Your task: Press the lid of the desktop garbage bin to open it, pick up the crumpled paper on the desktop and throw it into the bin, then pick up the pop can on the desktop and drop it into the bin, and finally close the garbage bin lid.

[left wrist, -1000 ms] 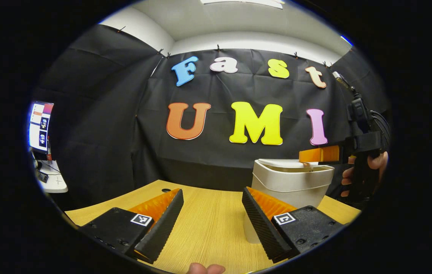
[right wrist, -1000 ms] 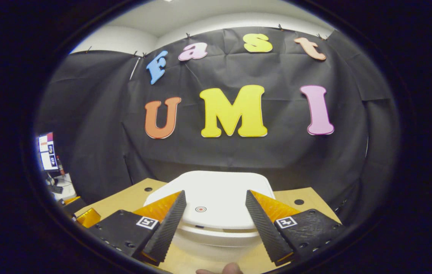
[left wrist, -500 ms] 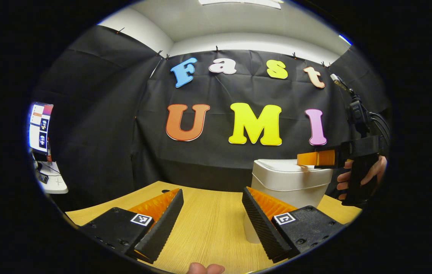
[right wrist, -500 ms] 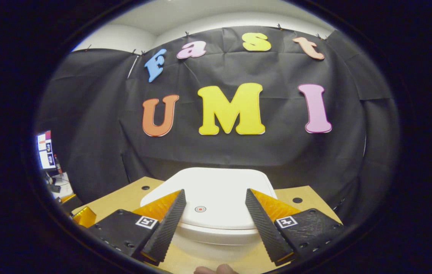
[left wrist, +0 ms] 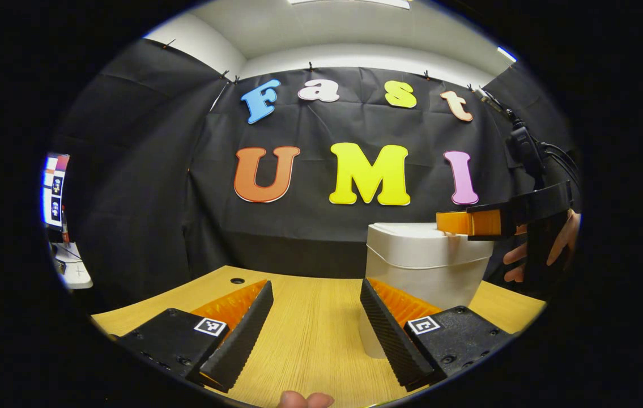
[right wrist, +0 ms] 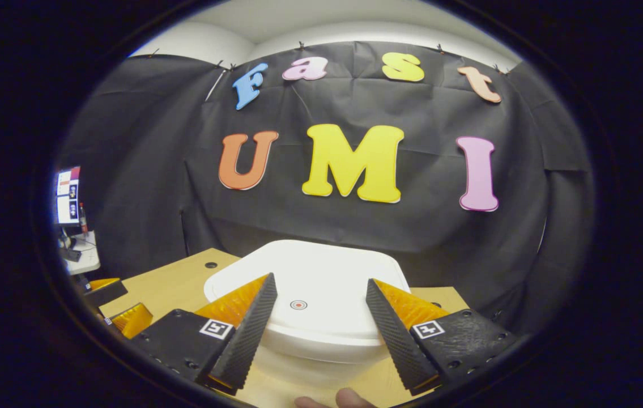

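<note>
- The right gripper hovered over the white garbage bin, its fingers spread wide with nothing between them.
- The bin's lid lay flat and shut beneath those fingers; a small red dot on the lid sat midway between the fingertips.
- Whether the fingers touched the lid could not be told.
- The left gripper was released too, fingers apart and empty above the wooden table.
- In the left gripper view the bin stood ahead and right of its fingers, with the right gripper at the lid's level and a hand gripping its handle.
- In the right gripper view the left gripper lay off to the left.
</note>
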The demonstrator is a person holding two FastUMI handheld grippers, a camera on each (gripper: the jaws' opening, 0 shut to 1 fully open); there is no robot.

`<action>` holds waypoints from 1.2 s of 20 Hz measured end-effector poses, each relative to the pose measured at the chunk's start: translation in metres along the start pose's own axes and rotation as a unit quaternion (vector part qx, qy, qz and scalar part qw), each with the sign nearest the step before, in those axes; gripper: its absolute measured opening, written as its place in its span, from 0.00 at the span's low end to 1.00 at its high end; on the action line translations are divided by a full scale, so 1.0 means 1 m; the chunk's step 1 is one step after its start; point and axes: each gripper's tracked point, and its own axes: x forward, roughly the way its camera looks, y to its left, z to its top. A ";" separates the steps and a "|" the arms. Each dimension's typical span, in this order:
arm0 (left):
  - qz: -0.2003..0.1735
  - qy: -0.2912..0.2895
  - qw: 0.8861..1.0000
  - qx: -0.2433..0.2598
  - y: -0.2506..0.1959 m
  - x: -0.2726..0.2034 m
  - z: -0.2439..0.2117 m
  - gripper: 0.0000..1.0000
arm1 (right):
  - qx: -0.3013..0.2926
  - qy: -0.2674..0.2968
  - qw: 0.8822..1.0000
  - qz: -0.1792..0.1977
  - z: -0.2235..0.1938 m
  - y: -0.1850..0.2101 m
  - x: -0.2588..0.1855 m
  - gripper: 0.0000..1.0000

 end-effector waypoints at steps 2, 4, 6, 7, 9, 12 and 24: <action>-0.001 -0.003 1.000 -0.005 -0.001 0.000 0.002 1.00 | 0.004 -0.001 1.000 -0.006 -0.003 0.001 -0.001 1.00; -0.001 0.004 1.000 -0.005 -0.001 0.001 -0.003 1.00 | 0.010 -0.006 1.000 -0.011 -0.002 0.002 -0.002 0.99; 0.000 0.003 1.000 -0.005 -0.001 0.000 -0.003 1.00 | 0.015 -0.029 0.999 -0.017 0.000 0.001 -0.004 1.00; 0.000 0.003 1.000 -0.006 -0.001 -0.001 -0.004 1.00 | 0.016 -0.032 0.999 -0.023 -0.001 0.001 -0.005 0.99; -0.001 0.009 1.000 -0.004 -0.003 -0.002 -0.006 1.00 | 0.017 -0.031 0.999 -0.032 -0.001 0.001 -0.004 0.98; 0.006 0.004 1.000 0.002 0.001 -0.003 -0.002 1.00 | 0.027 -0.043 0.998 -0.037 0.007 0.002 -0.005 0.97; 0.023 0.001 1.000 0.007 -0.001 -0.004 0.008 1.00 | 0.024 -0.083 0.996 -0.037 0.014 -0.008 -0.006 0.96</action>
